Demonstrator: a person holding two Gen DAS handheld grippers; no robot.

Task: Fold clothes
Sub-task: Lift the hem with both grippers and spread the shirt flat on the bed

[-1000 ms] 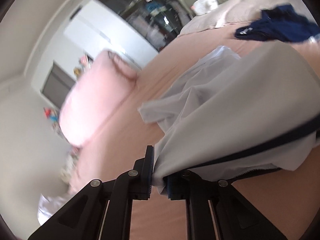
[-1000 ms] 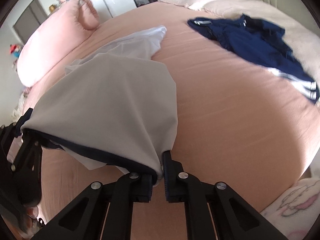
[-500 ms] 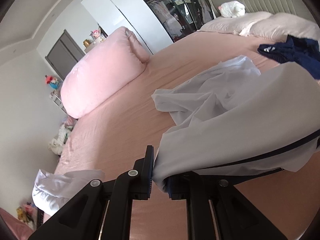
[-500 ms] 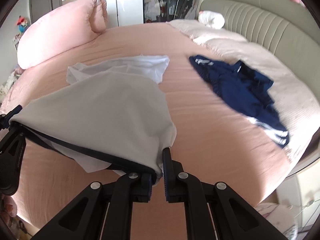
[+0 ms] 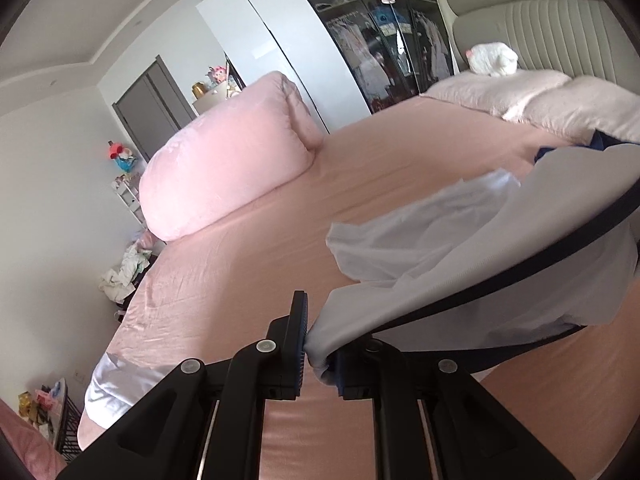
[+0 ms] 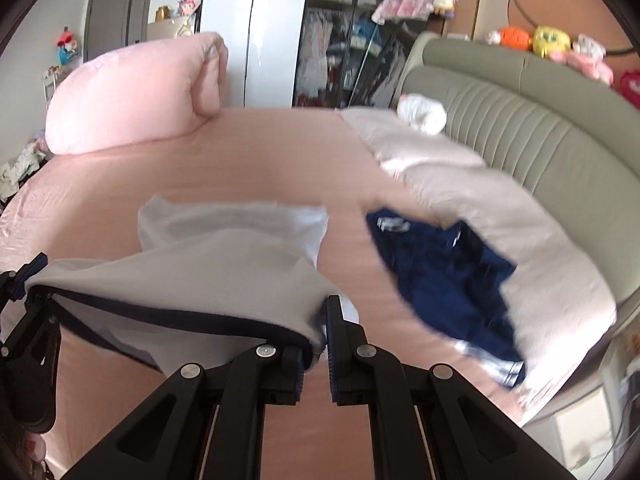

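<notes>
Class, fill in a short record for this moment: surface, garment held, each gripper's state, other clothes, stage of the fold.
surface: bed with pink sheet
garment held: white shirt, navy hem stretched between the grippers
left gripper: shut on a hem corner
right gripper: shut on the other hem corner
other clothes: navy garment lying unfolded on the bed
stage: shirt partly lifted, far end on the sheet, not yet folded

no readable text, labels or numbers anywhere
</notes>
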